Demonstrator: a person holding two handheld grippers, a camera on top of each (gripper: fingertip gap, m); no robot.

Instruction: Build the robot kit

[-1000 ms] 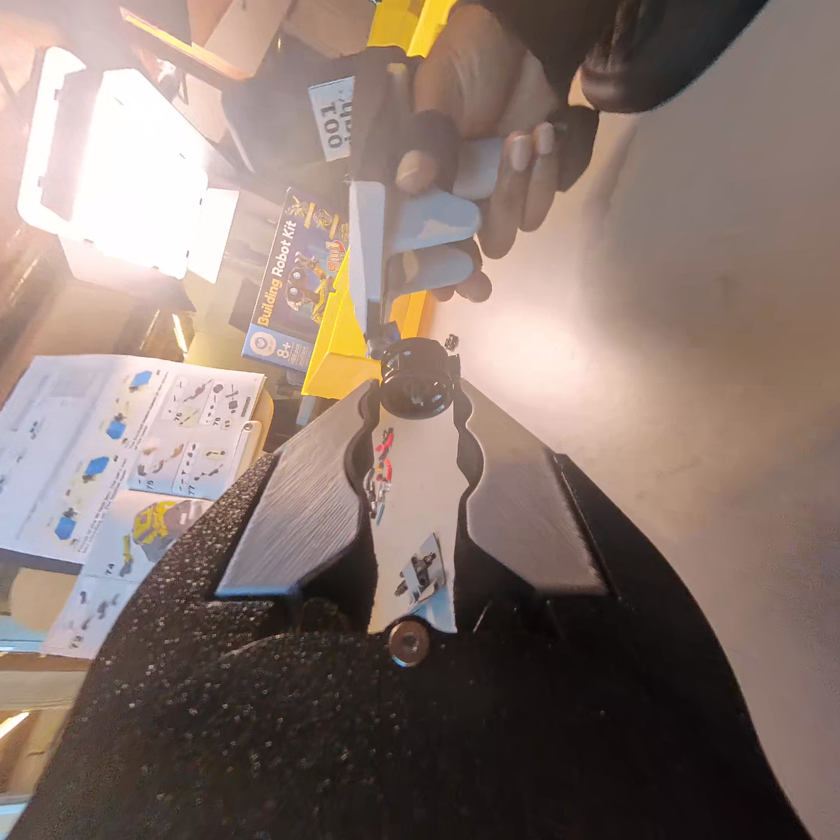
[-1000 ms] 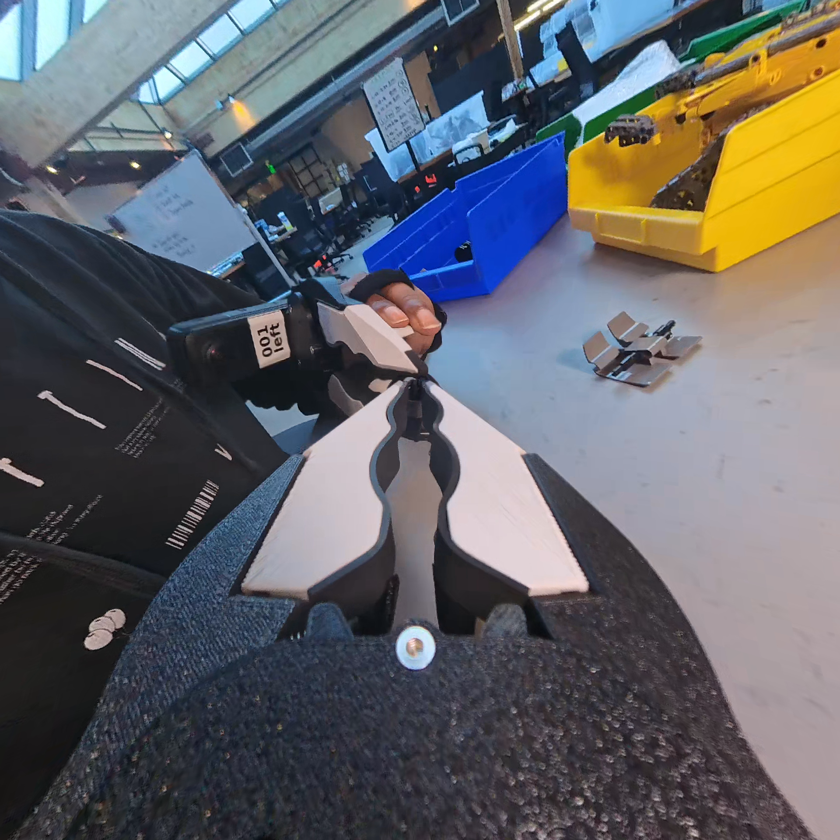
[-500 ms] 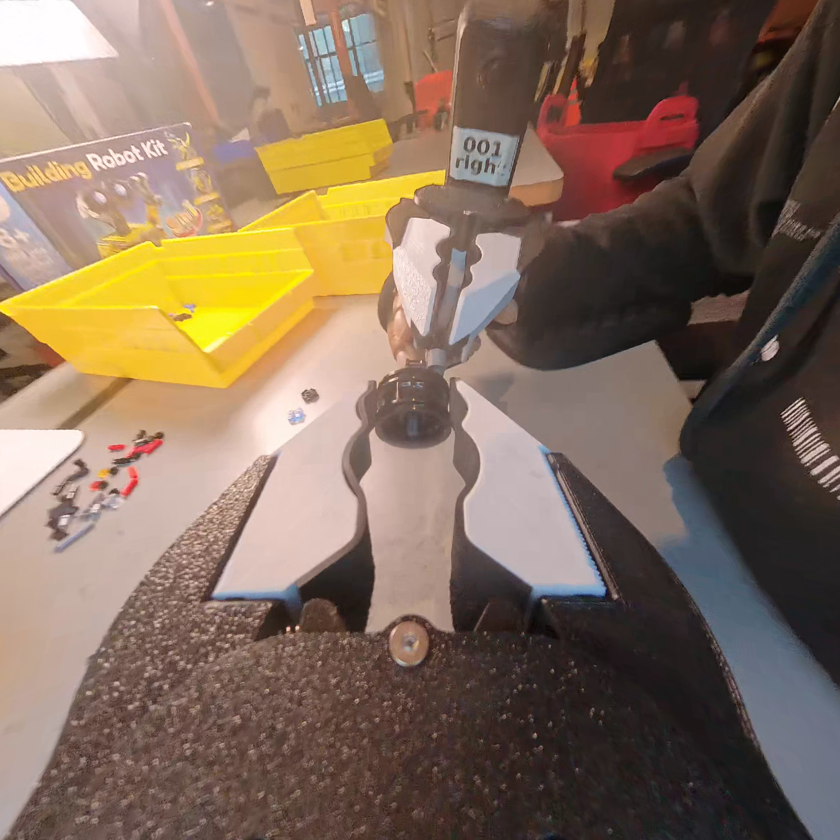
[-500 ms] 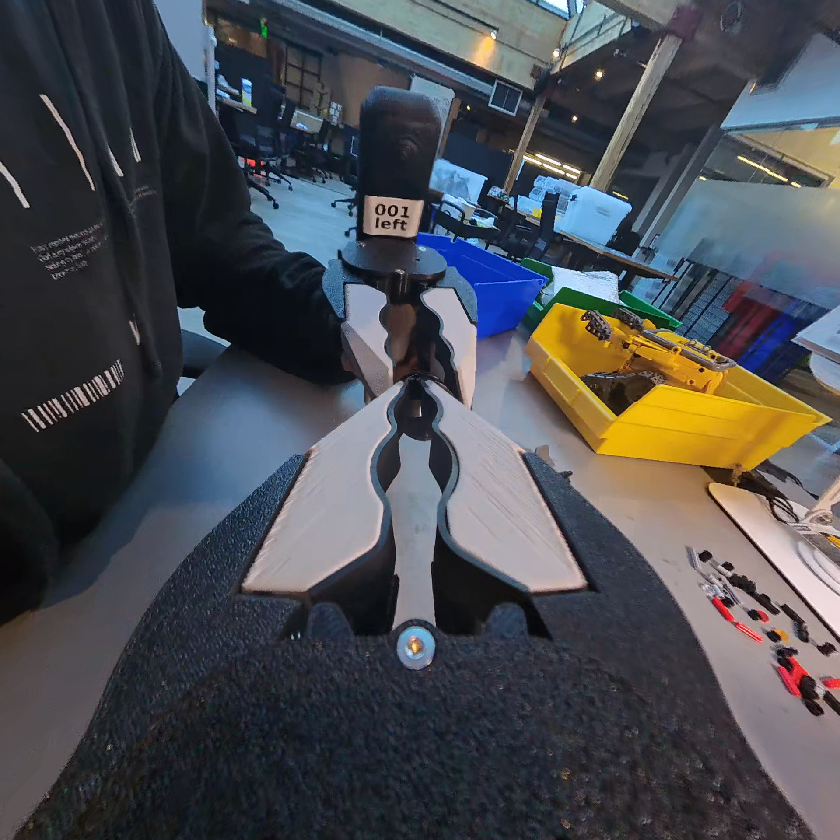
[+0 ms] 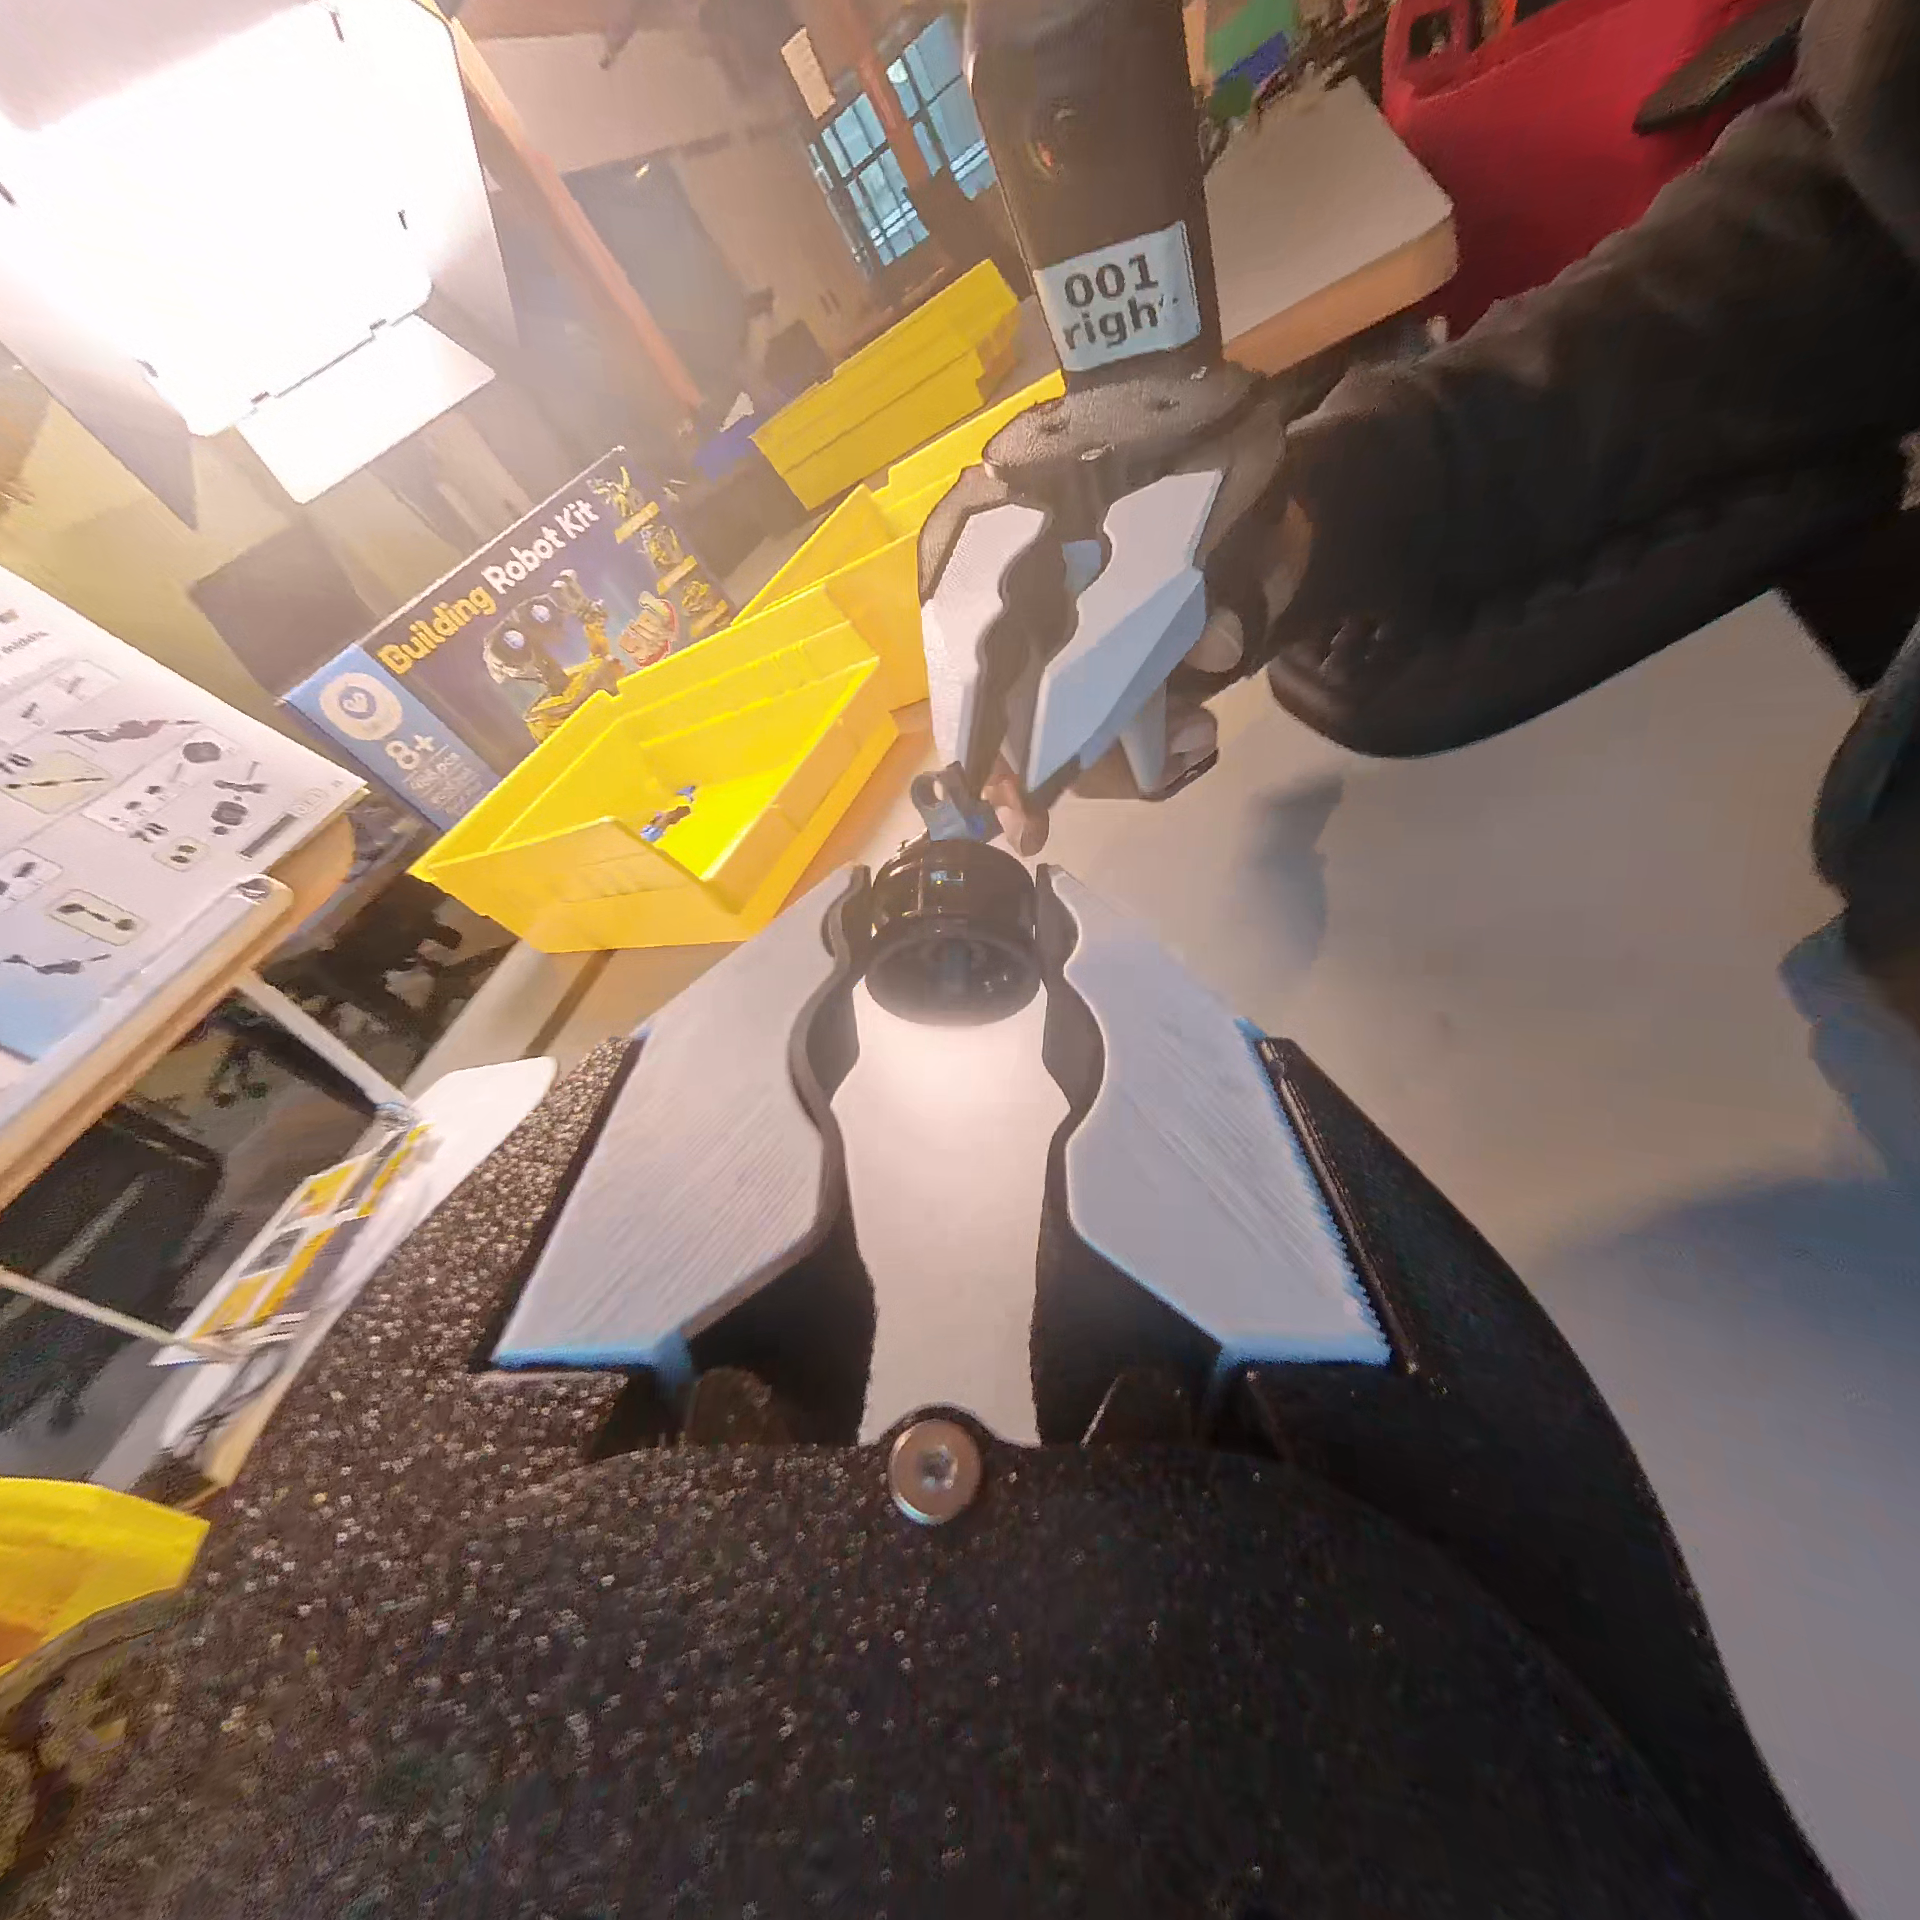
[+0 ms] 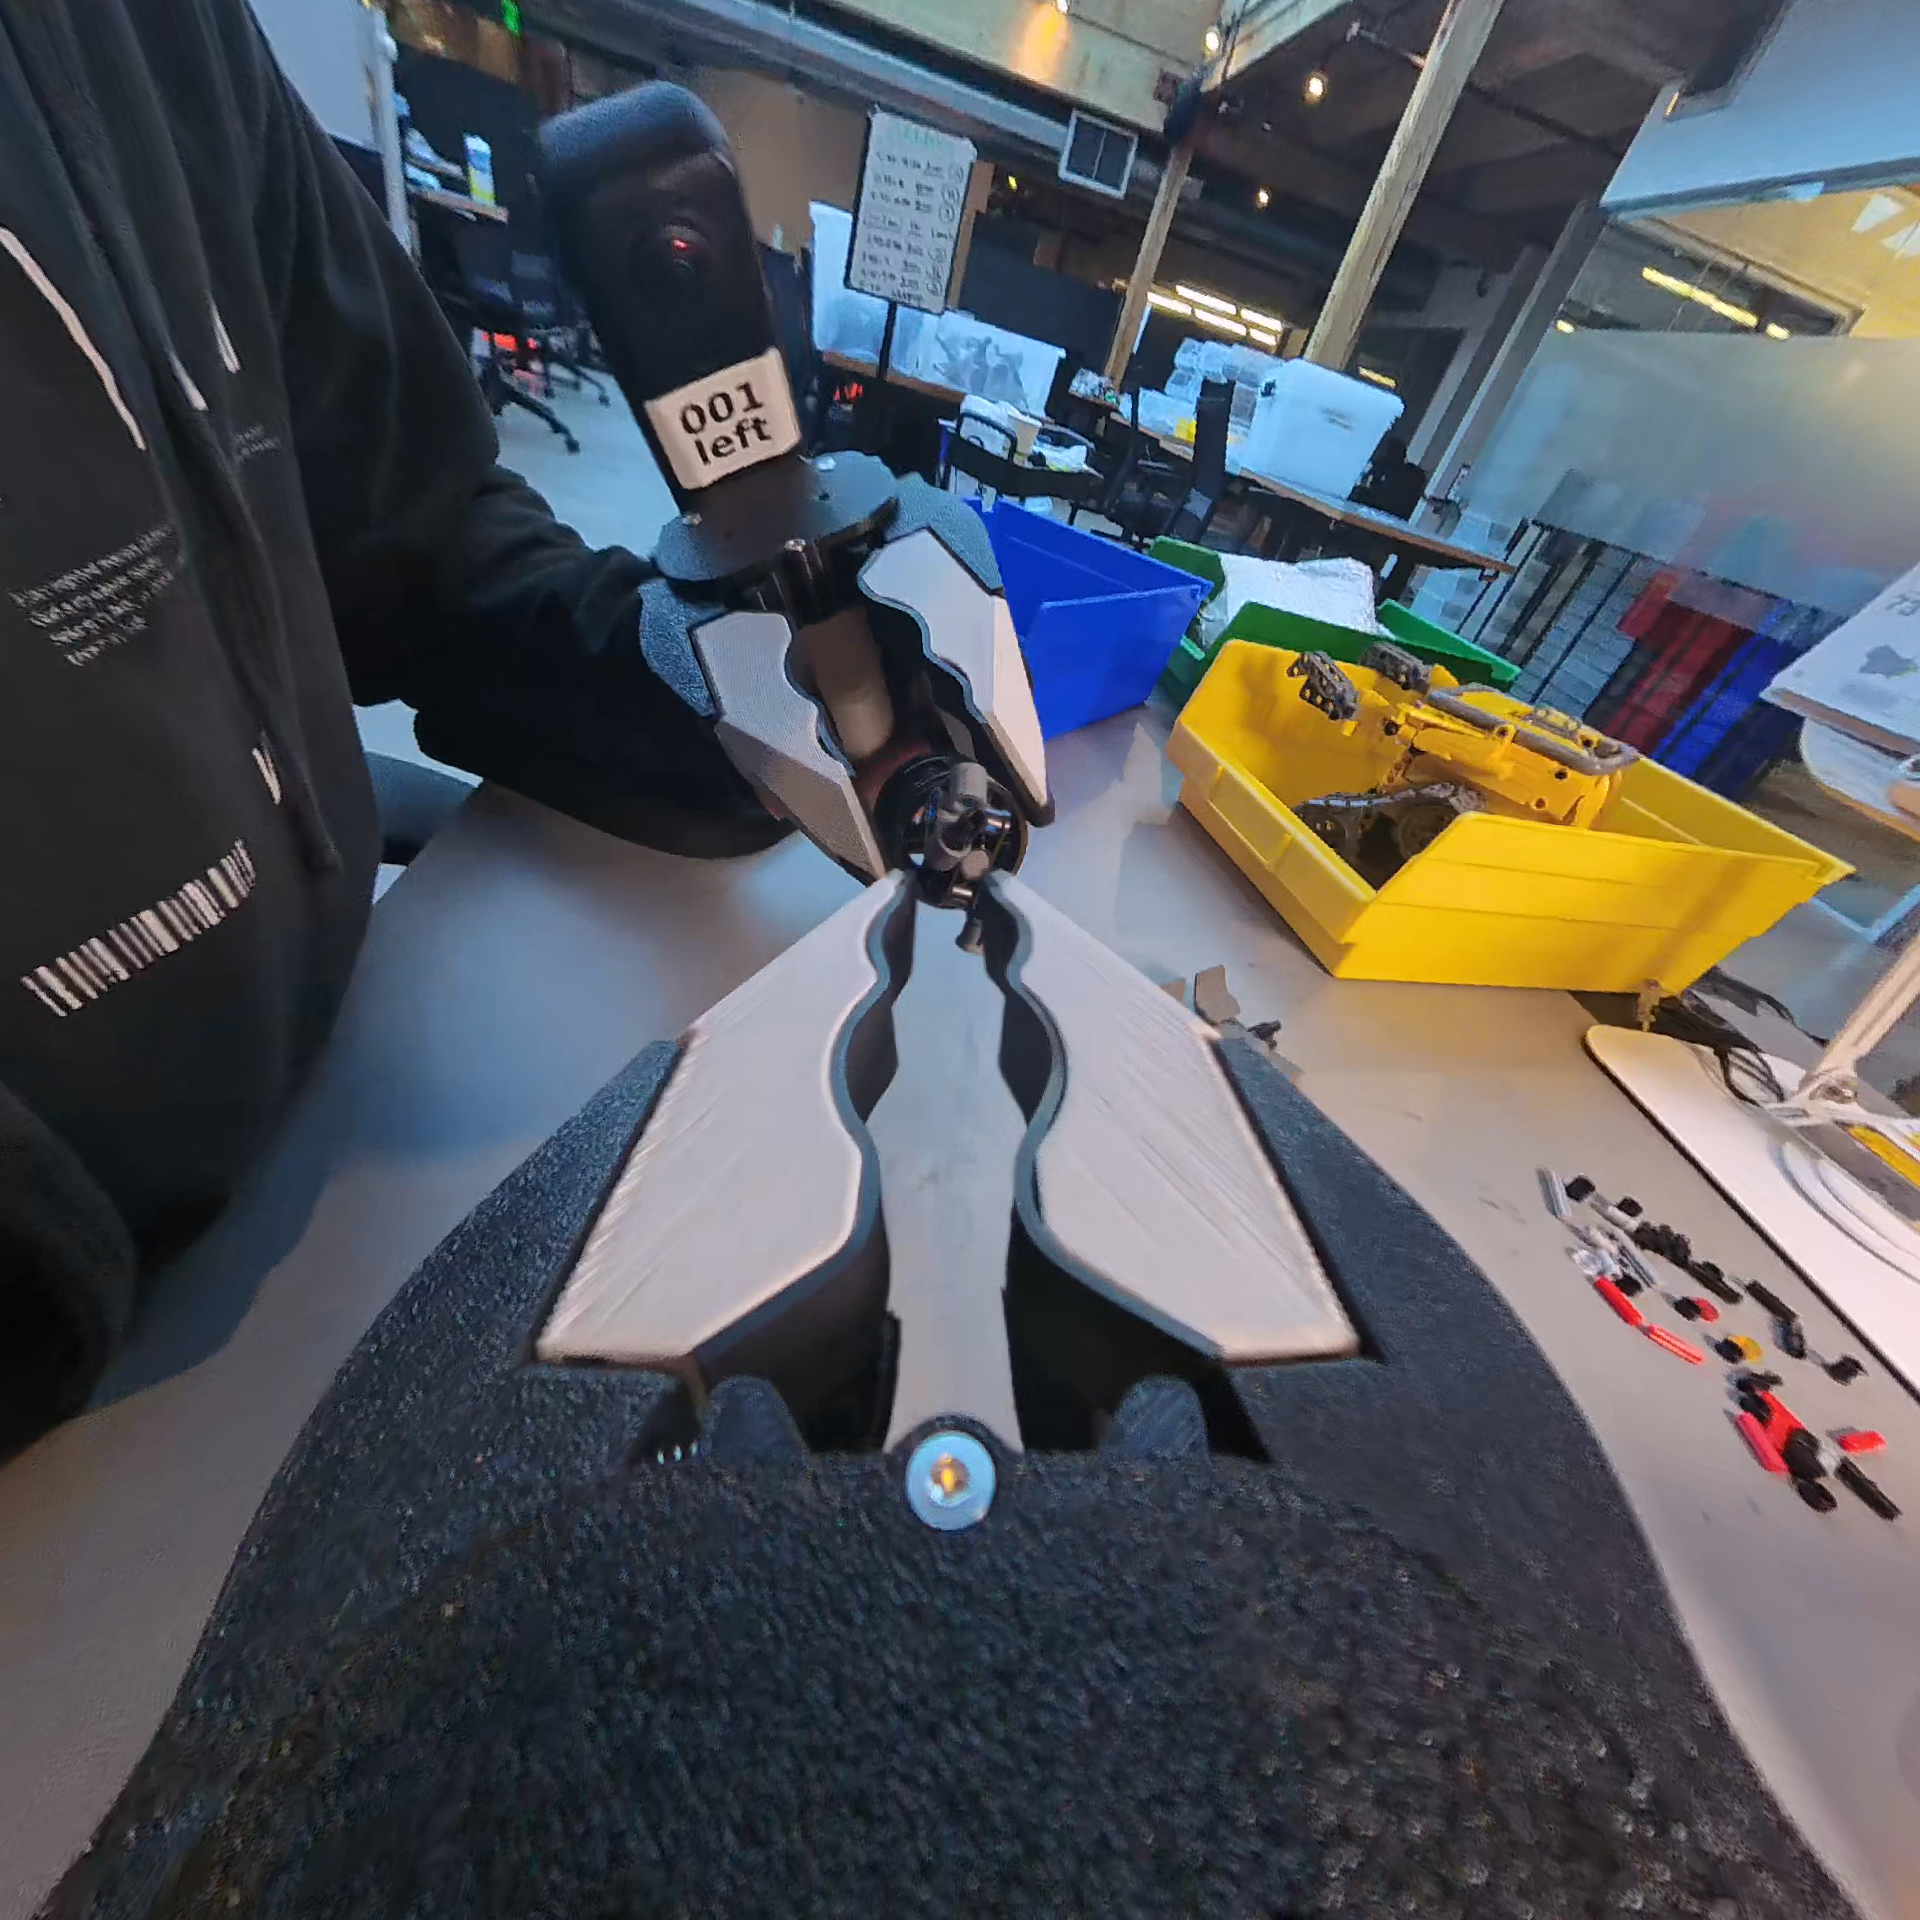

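The left tongs (image 5: 948, 914) are closed round a black wheel-like part (image 5: 951, 940) at centre frame, its rim pinched between the two tips and its open hub facing back along the fingers. Just above it, the right tongs (image 5: 987, 800) point down from the upper right, nearly shut on a small dark pin piece with a blue end (image 5: 948, 816); whether that piece touches the wheel is hard to tell. In the right wrist view the same tongs (image 6: 951, 904) meet the wheel (image 6: 951, 826) at centre frame, where the left tongs (image 6: 935, 821) grip it, with a short dark stub hanging between the right tips.

Below both lies the grey tabletop (image 5: 1558, 987). At left centre of the left view sits a yellow bin (image 5: 665, 821), behind it a blue kit box (image 5: 520, 634), and at the left edge an instruction sheet (image 5: 114, 790). In the right view, a yellow bin holding a yellow tracked model (image 6: 1455, 748) stands right of centre, a blue bin (image 6: 1081, 623) behind, and small red and black parts (image 6: 1745, 1361) lie scattered at lower right.
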